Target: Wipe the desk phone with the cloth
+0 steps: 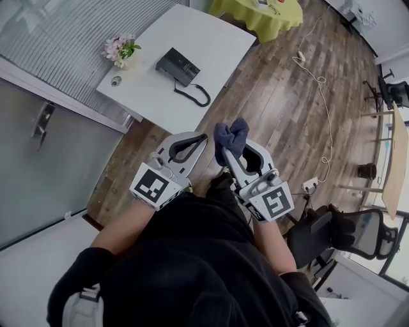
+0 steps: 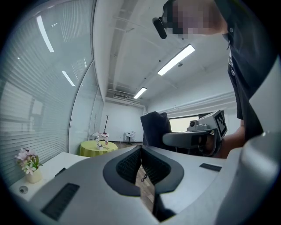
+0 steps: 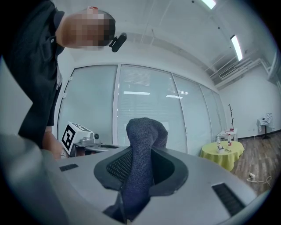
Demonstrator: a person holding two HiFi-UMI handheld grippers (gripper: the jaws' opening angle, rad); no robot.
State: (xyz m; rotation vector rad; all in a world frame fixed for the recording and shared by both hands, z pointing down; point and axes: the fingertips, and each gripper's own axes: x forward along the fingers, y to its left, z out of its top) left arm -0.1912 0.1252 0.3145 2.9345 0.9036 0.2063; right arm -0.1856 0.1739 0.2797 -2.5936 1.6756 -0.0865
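Note:
The black desk phone [image 1: 177, 66] sits on a white table [image 1: 211, 45] ahead in the head view, its coiled cord [image 1: 195, 94] trailing toward the near edge. My right gripper [image 1: 235, 153] is shut on a dark blue-grey cloth [image 1: 230, 135], which sticks up past the jaws [image 3: 142, 154]. My left gripper [image 1: 202, 138] is beside it, shut with nothing between the jaws [image 2: 141, 149]. Both are held close to the person's body over the wooden floor, well short of the table. The left gripper view shows the table's edge, but I cannot make out the phone there.
A small vase of pink flowers [image 1: 120, 50] and a small round object [image 1: 115, 81] stand on the table's left end. A glass partition runs along the left. A yellow round table [image 1: 255, 13] is farther back, a white cable [image 1: 323, 96] crosses the floor, and an office chair [image 1: 345, 233] is at the right.

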